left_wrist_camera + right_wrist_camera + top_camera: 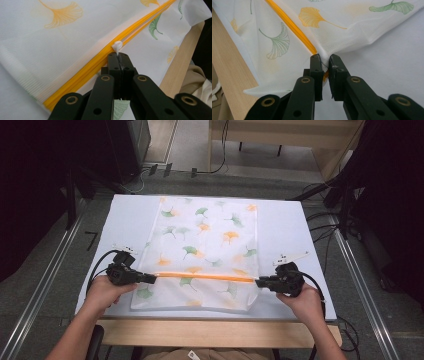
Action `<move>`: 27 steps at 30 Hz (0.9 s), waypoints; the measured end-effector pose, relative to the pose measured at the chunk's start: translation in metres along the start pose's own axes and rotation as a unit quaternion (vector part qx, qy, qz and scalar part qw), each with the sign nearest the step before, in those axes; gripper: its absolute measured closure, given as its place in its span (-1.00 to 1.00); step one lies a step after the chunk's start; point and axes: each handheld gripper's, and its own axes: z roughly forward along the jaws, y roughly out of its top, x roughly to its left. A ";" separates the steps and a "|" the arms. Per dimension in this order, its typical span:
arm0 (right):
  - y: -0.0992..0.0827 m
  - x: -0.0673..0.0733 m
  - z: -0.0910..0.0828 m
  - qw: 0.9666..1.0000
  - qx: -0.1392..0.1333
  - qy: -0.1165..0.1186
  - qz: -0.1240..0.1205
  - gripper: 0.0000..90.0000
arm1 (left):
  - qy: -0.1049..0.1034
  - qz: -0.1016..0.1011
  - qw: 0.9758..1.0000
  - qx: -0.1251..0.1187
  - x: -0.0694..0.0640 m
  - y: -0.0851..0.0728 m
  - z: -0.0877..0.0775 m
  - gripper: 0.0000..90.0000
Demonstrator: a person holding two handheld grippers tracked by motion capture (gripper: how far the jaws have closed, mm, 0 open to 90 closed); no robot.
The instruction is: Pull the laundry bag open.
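A white mesh bag (205, 240) printed with green and orange ginkgo leaves lies flat on the white table top (282, 235). An orange zipper (205, 276) runs across its near part. My left gripper (151, 279) is at the zipper's left end. Seen close in the left gripper view, my left gripper (119, 55) is shut on the white zipper pull (117, 46). My right gripper (259, 282) is at the zipper's right end, and there my right gripper (325, 61) pinches the bag's edge (322, 53) where the orange zipper (292, 26) stops.
The table's wooden front edge (215, 332) runs just below the bag. Metal rails (42, 285) flank the table on the floor. Cables (325, 227) and dark equipment (385, 195) stand to the right, and a dark cabinet (127, 145) at the back left.
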 end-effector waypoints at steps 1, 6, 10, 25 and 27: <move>0.000 0.000 0.000 1.000 0.000 0.000 0.000 0.87 | 0.001 -0.002 1.000 -0.001 0.001 -0.001 -0.002 1.00; 0.000 -0.001 0.001 1.000 0.001 -0.001 -0.002 0.87 | 0.005 -0.013 1.000 -0.008 0.011 -0.010 -0.013 1.00; 0.000 0.000 0.001 1.000 0.004 -0.002 -0.004 0.87 | 0.003 -0.022 1.000 -0.012 0.012 -0.013 -0.015 1.00; -0.001 -0.002 0.001 1.000 0.004 -0.006 -0.002 0.87 | 0.003 -0.024 1.000 -0.009 0.011 -0.012 -0.013 1.00; -0.001 -0.001 0.001 1.000 0.004 -0.006 -0.001 0.87 | 0.004 -0.021 1.000 -0.006 0.011 -0.012 -0.013 1.00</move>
